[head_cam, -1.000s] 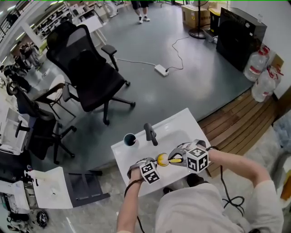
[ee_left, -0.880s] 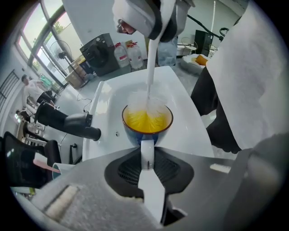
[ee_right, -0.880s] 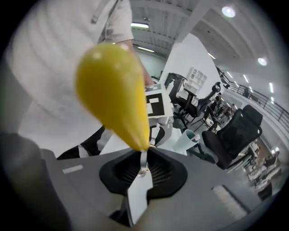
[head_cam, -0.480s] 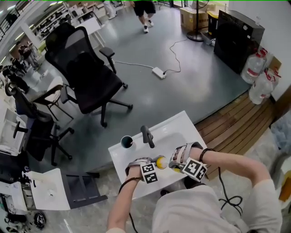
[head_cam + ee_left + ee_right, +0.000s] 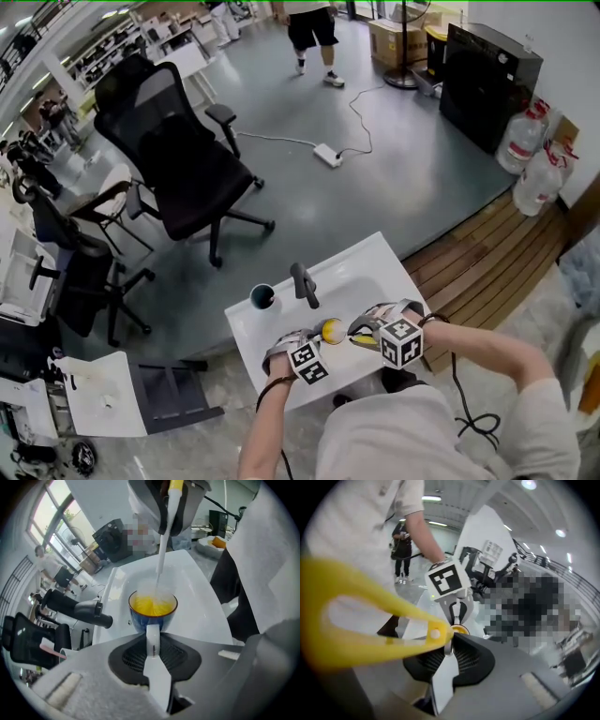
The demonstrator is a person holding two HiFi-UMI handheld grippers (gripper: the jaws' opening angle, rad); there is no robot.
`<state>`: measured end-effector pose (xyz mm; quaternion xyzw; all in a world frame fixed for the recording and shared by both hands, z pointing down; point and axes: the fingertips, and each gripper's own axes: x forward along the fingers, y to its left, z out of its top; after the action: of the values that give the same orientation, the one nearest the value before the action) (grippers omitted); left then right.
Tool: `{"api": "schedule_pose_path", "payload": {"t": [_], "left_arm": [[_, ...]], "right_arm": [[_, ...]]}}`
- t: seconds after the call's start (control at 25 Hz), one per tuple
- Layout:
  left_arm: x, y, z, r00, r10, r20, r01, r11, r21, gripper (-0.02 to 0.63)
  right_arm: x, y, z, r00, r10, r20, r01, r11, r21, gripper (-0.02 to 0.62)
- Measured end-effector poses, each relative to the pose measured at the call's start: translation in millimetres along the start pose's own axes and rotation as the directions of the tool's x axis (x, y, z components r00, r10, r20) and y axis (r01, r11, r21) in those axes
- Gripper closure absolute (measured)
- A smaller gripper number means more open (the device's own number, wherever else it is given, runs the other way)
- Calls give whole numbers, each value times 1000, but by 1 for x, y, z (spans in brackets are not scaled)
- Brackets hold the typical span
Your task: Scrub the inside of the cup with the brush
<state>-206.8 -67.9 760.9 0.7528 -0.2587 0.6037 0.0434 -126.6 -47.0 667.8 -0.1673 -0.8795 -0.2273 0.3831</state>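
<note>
Grey flooring fills most of the head view, with a black office chair [image 5: 178, 155] at the left, a white power strip [image 5: 330, 155] and its cable on the floor, a black cabinet [image 5: 487, 75] and two water bottles [image 5: 539, 159] at the right, and a person's legs [image 5: 314, 37] at the top edge. Close below the camera stands a white surface [image 5: 375, 267] with a basin sunk in it and a black faucet [image 5: 303, 281] at its far side. A dark mug [image 5: 263, 298] stands on the rim just left of the faucet. The cup [image 5: 153, 616], blue outside and yellow inside, sits upright over the basin. The left gripper [image 5: 152, 634] holds it from the near side. Its fingers [image 5: 151, 644] are drawn together on the cup's near edge, though whether they pinch the wall or a handle cannot be told. The brush [image 5: 160, 559] comes down from above with its white stem nearly upright, and its pale bristles reach inside the cup onto the yellow lining. The right gripper [image 5: 444, 639] is clamped on the brush's handle. In its own view the fingers [image 5: 443, 667] close on the narrow end of a yellow loop, which spreads wide toward the left of that view. Beyond the loop, the left gripper's marker cube and the cup's yellow rim show.
</note>
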Motion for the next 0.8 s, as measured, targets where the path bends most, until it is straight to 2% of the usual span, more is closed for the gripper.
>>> {"api": "schedule_pose_path", "payload": {"t": [0.12, 0.16, 0.24, 0.32, 0.4, 0.44, 0.56, 0.6, 0.64, 0.68, 0.72, 0.76, 0.8], "left_arm": [[4, 11, 2, 999, 34, 40, -30, 994, -103, 548], [6, 10, 0, 998, 36, 57, -28, 989, -143, 548], [9, 0, -7, 995, 43, 89, -21, 971, -239, 549], [11, -9, -6, 992, 67, 102, -34, 954, -299, 549], [13, -10, 1, 989, 107, 101, -69, 943, -324, 549], [15, -9, 4, 987, 129, 97, -89, 936, -340, 549], [17, -6, 4, 979, 192, 74, -147, 904, -400, 549], [17, -5, 3, 976, 209, 67, -162, 893, -419, 549], [17, -4, 2, 973, 220, 62, -171, 881, -440, 548], [17, -3, 2, 972, 225, 62, -172, 870, -462, 548], [17, -3, 1, 973, 222, 65, -164, 861, -481, 548], [16, -3, 0, 974, 214, 72, -152, 857, -492, 548], [15, -3, -1, 976, 204, 82, -138, 859, -494, 548]], "right_arm": [[-2, -21, -1, 997, -68, 30, 60, 973, 224, 554], [0, -24, 0, 996, -84, 41, 68, 948, 310, 554], [3, -23, 1, 992, -105, 66, 60, 870, 489, 552], [1, -22, -4, 987, -142, 71, 64, 763, 643, 554], [-3, -24, -14, 979, -195, 57, 82, 635, 768, 552], [-5, -26, -18, 974, -221, 50, 85, 560, 824, 552], [-7, -36, -25, 955, -295, 36, 59, 306, 950, 551], [-8, -38, -26, 949, -313, 29, 53, 249, 967, 551], [-8, -39, -25, 946, -325, 22, 55, 224, 973, 551], [-8, -40, -24, 944, -329, 17, 66, 237, 969, 551], [-6, -39, -20, 945, -327, 15, 84, 287, 954, 551], [-3, -38, -16, 948, -318, 18, 106, 367, 924, 551], [-1, -35, -11, 952, -305, 22, 129, 465, 876, 551]]}}
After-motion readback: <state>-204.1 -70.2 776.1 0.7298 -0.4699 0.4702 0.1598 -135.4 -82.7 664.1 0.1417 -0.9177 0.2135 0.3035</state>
